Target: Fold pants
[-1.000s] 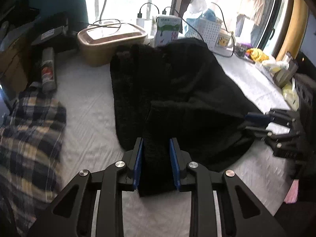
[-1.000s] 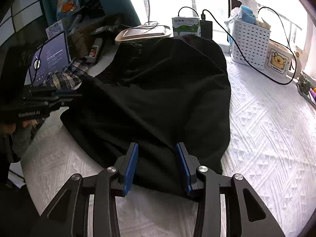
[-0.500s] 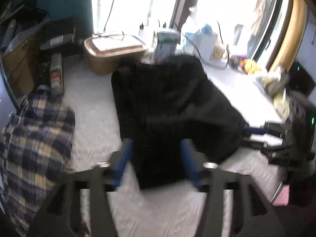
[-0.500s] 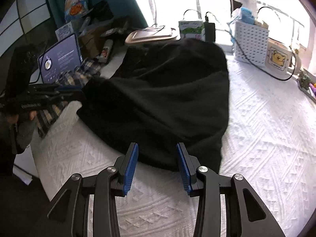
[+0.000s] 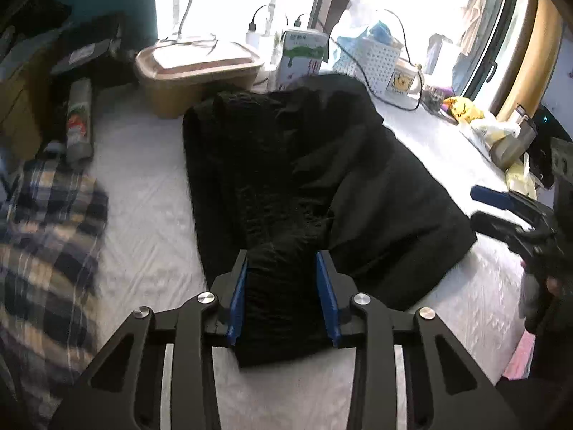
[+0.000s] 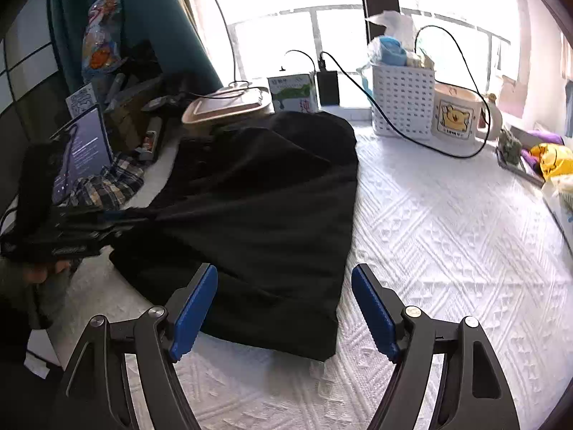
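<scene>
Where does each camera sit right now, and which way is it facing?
Left wrist: on the left gripper, facing the window over the pants; its fingers grip a fold; the right gripper shows at right.
Right wrist: on the right gripper, facing the window; fingers open over the pants' near edge; the left gripper shows at left.
Shared: pants, carton, basket.

Both wrist views face windowward, sharing the pants (image 5: 322,165).

White quilted bed cover (image 6: 447,236) under black pants (image 6: 272,208) (plaid cloth (image 5: 43,236), lidded tub (image 5: 197,71), white basket (image 6: 403,100) alongside)
</scene>
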`<state>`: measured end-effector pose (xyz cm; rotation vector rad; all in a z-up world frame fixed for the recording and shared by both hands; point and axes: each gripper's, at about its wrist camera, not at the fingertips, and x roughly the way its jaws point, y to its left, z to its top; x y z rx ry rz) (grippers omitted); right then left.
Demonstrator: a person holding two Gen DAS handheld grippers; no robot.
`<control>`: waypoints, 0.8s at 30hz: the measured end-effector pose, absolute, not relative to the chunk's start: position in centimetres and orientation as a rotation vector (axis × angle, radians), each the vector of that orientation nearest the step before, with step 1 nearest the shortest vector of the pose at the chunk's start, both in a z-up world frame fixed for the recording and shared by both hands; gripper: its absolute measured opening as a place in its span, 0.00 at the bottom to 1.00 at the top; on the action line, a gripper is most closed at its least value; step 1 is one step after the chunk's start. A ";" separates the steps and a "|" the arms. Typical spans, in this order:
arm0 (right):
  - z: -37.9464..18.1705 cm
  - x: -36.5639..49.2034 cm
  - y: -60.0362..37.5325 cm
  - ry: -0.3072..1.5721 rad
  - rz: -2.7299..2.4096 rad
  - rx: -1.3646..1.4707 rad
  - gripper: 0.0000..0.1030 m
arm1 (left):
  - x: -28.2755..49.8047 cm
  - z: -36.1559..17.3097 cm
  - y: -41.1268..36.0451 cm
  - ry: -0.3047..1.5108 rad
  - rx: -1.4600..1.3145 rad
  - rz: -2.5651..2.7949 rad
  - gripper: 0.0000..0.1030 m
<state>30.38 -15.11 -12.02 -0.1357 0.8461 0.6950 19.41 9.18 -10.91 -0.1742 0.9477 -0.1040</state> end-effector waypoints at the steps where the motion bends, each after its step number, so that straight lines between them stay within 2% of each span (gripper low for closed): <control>1: -12.3 30.5 -15.1 0.854 0.692 -0.136 0.76 | 19.2 -11.1 9.3 0.956 -0.177 -0.104 0.34; 6: -12.8 30.8 -14.9 0.870 0.697 -0.135 0.76 | 18.6 -10.6 10.4 0.985 -0.199 -0.096 0.35; 10: -12.7 31.3 -14.6 0.864 0.702 -0.139 0.76 | 19.4 -8.0 12.1 0.927 -0.198 -0.063 0.43; 13: -12.5 31.7 -14.6 0.859 0.699 -0.139 0.76 | 20.7 -5.9 13.2 0.845 -0.192 -0.052 0.58; 18: -12.0 33.2 -14.5 0.842 0.685 -0.147 0.76 | 25.0 -6.1 12.8 0.804 -0.102 -0.038 0.59; 24: -11.1 35.7 -14.1 0.817 0.672 -0.154 0.76 | 29.6 -9.0 10.8 0.852 0.048 -0.090 0.59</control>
